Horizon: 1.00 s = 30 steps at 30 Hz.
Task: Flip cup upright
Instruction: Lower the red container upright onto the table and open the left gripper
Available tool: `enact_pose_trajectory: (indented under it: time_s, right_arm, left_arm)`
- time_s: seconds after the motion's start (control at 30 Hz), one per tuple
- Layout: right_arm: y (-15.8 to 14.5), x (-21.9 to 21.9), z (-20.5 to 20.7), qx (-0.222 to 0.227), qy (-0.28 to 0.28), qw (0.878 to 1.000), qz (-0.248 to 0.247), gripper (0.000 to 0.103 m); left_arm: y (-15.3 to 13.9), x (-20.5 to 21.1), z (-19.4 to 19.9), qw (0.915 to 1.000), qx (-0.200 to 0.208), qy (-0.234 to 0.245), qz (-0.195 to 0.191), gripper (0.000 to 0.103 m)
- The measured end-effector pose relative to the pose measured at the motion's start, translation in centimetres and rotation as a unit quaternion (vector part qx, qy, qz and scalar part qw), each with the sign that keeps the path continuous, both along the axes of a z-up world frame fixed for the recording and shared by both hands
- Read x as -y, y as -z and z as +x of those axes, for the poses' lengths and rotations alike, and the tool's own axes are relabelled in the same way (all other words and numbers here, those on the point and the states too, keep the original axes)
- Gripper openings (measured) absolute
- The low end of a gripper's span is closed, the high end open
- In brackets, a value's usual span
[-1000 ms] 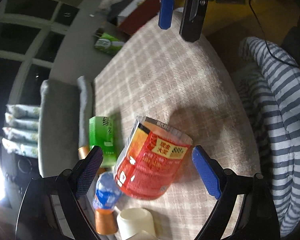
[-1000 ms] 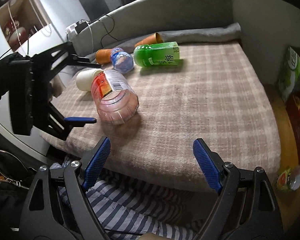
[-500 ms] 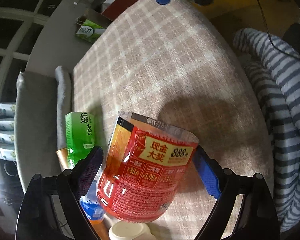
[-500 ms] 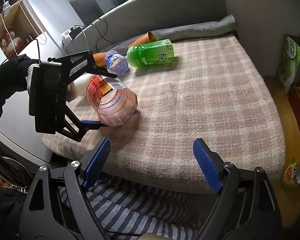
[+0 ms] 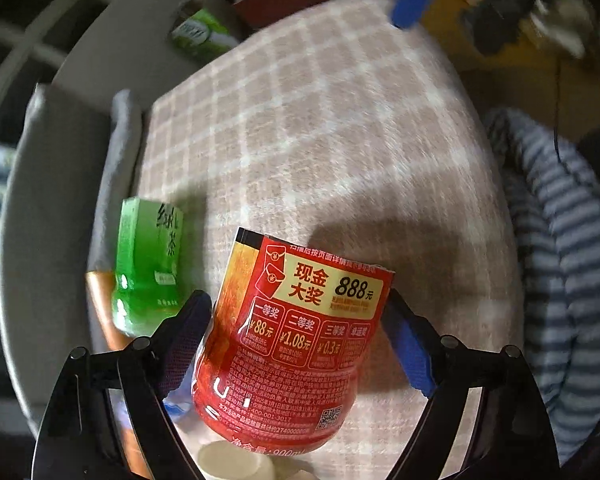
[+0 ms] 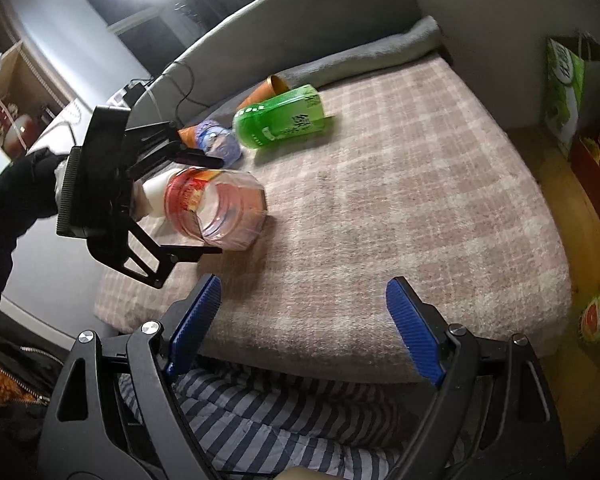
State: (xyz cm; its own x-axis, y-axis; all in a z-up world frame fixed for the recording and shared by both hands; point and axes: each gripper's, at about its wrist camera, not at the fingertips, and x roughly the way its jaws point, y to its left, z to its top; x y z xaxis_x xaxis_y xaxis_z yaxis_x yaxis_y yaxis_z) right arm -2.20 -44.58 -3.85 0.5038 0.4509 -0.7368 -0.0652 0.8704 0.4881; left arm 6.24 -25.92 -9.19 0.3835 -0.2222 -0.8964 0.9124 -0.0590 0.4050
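The cup (image 5: 296, 344) is a cut-off clear bottle with a red label. It lies on its side on the plaid blanket (image 5: 324, 128), open end toward the bed's middle; it also shows in the right wrist view (image 6: 220, 208). My left gripper (image 5: 300, 344) is open with a blue pad on either side of the cup, close to its walls. In the right wrist view the left gripper (image 6: 208, 206) straddles the cup. My right gripper (image 6: 300, 320) is open and empty, over the bed's near edge.
A green bottle (image 6: 280, 122), an orange cup (image 6: 266, 90), a small clear blue bottle (image 6: 218, 146) and a white cup (image 6: 156, 194) lie near the cup. A grey rolled blanket (image 6: 364, 56) lines the back. Striped fabric (image 6: 284, 408) hangs below the front edge.
My left gripper has moved in around the cup, which now sits between its pads. The right gripper has drawn back and swung a little.
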Motion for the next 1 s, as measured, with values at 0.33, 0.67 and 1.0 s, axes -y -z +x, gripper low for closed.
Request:
enact_pose_trajectory:
  time_s: [0.33,0.67,1.0]
  right_arm:
    - [0.7,1.3,0.1,-0.008,0.025,1.000,0.017,0.087]
    - [0.6,0.2,0.8,-0.007,0.012,1.000,0.016,0.087]
    - [-0.1,-1.3,1.1,-0.001,-0.001,1.000,0.006,0.087]
  left_arm:
    - [-1.5,-1.8,4.3,0.9818,-0.084,-0.142,-0.093,0.084]
    - [-3.4,-5.5,6.2,0.9172,-0.148,-0.256,-0.267,0.082]
    - [-2.9,-8.1,6.0,0.8814,-0.150,-0.300,-0.333,0.082]
